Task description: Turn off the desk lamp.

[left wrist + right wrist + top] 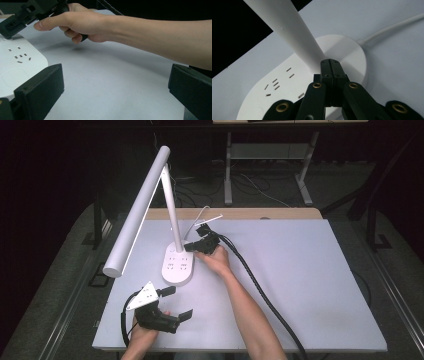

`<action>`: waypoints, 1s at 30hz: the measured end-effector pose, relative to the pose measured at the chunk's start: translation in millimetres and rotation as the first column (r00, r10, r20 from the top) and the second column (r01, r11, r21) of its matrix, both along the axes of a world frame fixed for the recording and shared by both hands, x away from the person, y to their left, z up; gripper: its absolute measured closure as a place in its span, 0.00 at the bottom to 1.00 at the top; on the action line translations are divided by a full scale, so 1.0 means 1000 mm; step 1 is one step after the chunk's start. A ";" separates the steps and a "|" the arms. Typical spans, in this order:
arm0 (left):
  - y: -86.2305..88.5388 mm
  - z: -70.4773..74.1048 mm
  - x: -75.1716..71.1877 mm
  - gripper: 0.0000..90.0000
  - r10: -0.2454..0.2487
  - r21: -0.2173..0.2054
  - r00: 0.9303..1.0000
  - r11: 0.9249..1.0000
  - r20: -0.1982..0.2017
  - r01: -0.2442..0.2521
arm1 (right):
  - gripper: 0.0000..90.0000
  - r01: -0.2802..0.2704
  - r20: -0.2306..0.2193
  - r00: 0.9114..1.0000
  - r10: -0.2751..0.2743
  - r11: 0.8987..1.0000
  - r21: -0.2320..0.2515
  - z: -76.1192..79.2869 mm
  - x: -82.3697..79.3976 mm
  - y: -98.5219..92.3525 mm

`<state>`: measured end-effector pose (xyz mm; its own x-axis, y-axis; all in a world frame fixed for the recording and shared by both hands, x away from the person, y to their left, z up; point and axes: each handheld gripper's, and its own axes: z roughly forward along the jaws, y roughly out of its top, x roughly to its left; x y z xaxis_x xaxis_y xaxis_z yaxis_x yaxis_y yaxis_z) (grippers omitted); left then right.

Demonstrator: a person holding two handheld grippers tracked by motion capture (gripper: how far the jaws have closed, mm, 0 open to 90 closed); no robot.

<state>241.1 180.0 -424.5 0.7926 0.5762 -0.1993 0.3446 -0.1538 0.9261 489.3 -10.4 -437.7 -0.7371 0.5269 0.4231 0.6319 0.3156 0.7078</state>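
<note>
A white desk lamp stands on the table with its flat base [177, 266] carrying several socket slots, a slanted stem [171, 202] and a long bar head [137, 212]. My right gripper [189, 248] is shut with nothing between its jaws. Its joined tips [330, 63] sit on the base [347, 50] at the foot of the stem [287, 27]. My left gripper [179, 303] rests near the table's front left, open wide. Its two jaws [115, 87] frame bare table, with the lamp base [17, 65] beside the left one. The right hand [82, 22] shows beyond.
A white power cord [392, 27] leaves the back of the base toward the table's far edge [200, 217]. The right gripper's thick black cable [260, 290] trails across the pale tabletop [310, 270] to the front edge. Table legs and wires are on the floor behind.
</note>
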 end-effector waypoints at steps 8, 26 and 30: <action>0.000 0.000 0.000 0.00 0.003 -0.001 1.000 1.000 0.000 -0.003 | 1.00 0.009 0.021 1.000 -0.009 1.000 0.002 -0.002 -0.003 0.000; -0.001 0.000 0.001 0.00 -0.008 0.000 1.000 1.000 0.001 0.008 | 1.00 0.011 0.043 0.999 -0.011 1.000 0.005 0.009 -0.009 -0.003; -0.002 0.000 0.001 0.00 -0.007 -0.001 1.000 1.000 0.001 0.007 | 1.00 0.008 0.052 0.999 -0.008 1.000 0.002 0.014 -0.012 -0.007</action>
<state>242.0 178.3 -424.9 0.7970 0.5703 -0.1990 0.3427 -0.1556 0.9265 477.6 -17.4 -423.6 -0.7540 0.5320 0.3853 0.5967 0.3095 0.7404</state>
